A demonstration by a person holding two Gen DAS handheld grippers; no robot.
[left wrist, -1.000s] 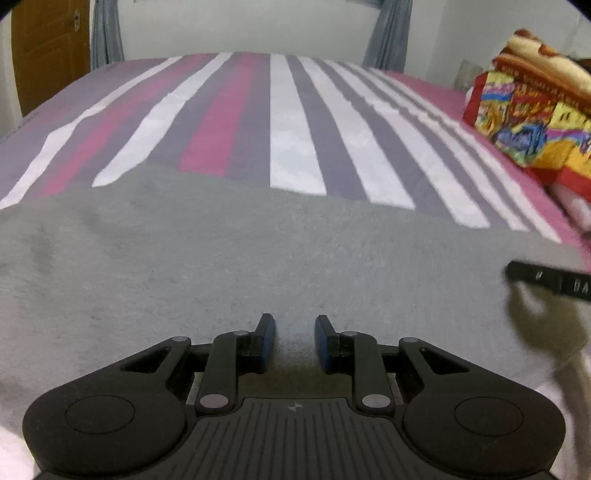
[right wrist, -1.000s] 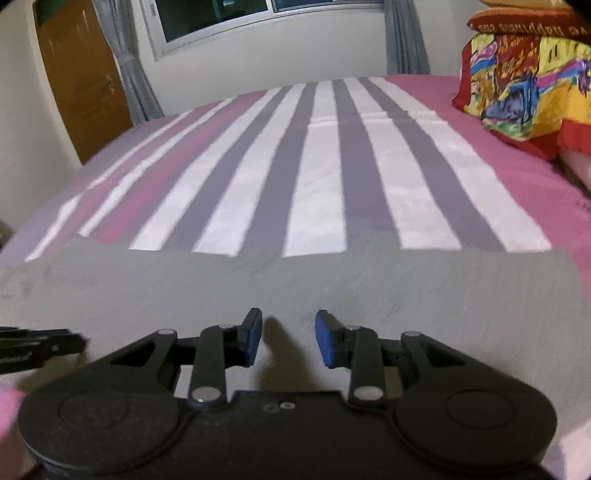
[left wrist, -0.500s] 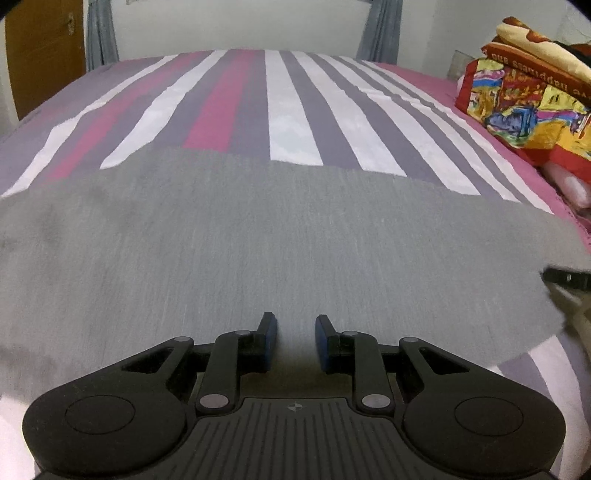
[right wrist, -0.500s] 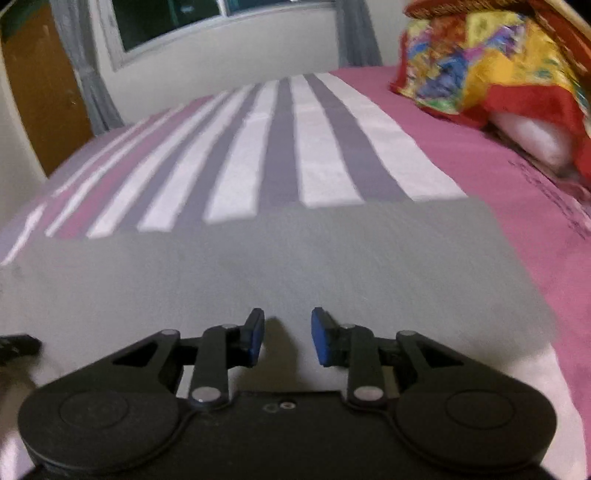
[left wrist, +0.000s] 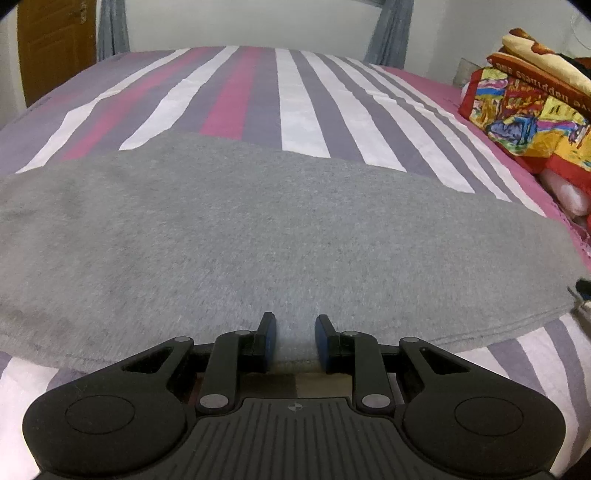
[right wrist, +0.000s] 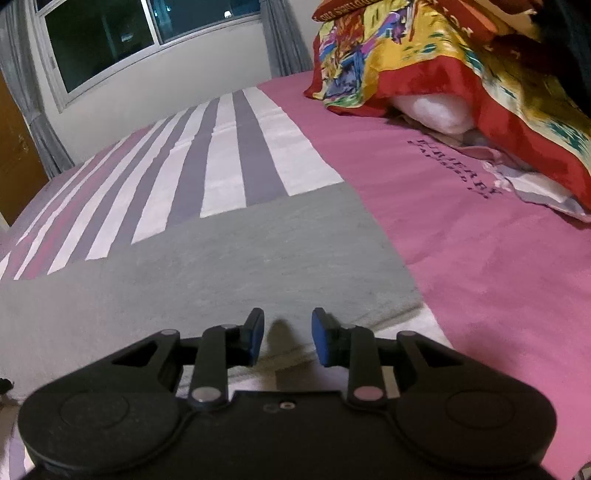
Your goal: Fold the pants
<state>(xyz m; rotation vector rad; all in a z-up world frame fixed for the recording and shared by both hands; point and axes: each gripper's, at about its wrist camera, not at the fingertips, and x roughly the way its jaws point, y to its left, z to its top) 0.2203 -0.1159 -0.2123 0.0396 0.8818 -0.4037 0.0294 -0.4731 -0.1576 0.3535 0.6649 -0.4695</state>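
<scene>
Grey pants [left wrist: 280,229] lie spread flat across a striped bed sheet [left wrist: 303,103]. My left gripper [left wrist: 291,321] hovers at their near edge, its blue pads a narrow gap apart with nothing pinched. In the right wrist view the pants [right wrist: 221,258] end at a straight right edge. My right gripper [right wrist: 284,317] is low over their near right corner, slightly open, and a finger's shadow falls on the cloth between the pads. A black tip of the right gripper [left wrist: 584,286] shows at the pants' right end in the left wrist view.
A pile of bright red and yellow bedding [right wrist: 424,55] with a white pillow [right wrist: 439,110] sits on the pink sheet [right wrist: 480,258] to the right. A window [right wrist: 140,33] and curtains stand beyond the bed. A brown door [left wrist: 51,40] is at the far left.
My right gripper has slid right along the pants to their right end and rolled. The left gripper has drawn back, so the pants' near edge now shows. Both keep the same narrow gap.
</scene>
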